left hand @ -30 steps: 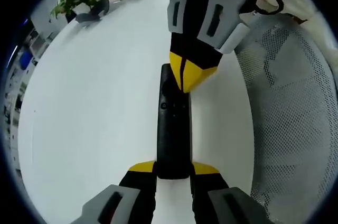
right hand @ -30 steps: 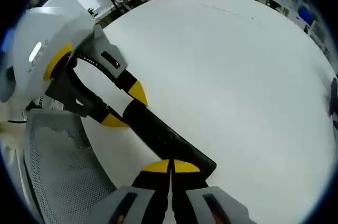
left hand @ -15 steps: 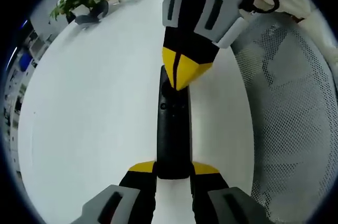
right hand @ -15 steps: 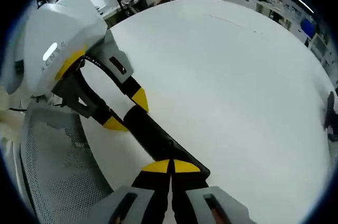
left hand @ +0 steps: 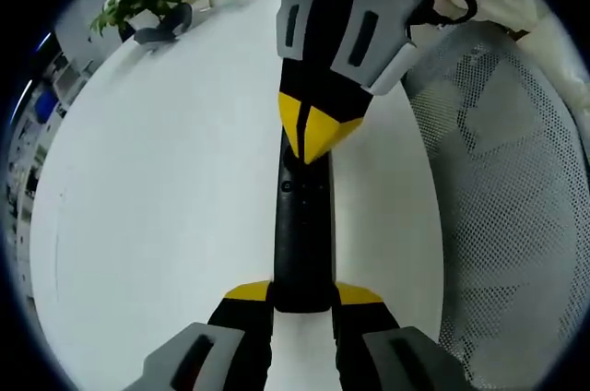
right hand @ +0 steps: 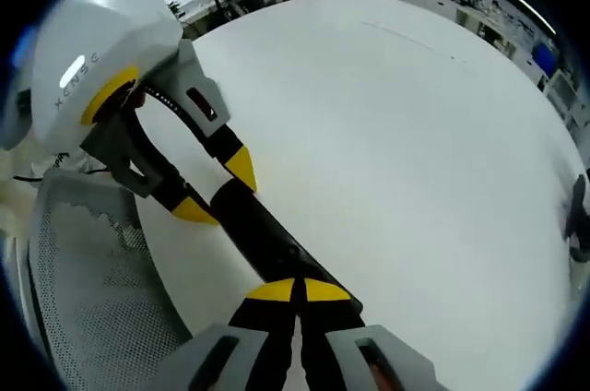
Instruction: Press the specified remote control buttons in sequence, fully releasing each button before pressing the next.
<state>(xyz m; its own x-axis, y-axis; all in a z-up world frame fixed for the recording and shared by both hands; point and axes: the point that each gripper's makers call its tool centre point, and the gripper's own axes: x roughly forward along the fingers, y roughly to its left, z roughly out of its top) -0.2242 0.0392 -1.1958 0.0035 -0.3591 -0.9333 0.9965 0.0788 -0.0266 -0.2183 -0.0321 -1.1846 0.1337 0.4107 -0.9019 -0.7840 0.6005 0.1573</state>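
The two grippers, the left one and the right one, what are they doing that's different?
The left gripper has its jaws spread around the near end of the black remote, gripping it; the right gripper has its jaws shut together into one point. The left one holds the remote's sides, while the right one points down at its button face. Both have yellow tips.

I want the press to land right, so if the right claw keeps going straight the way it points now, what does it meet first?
Most likely the black remote: the shut tips of the right claw sit over its far end, while the left claw holds the other end. Whether they already touch is unclear.
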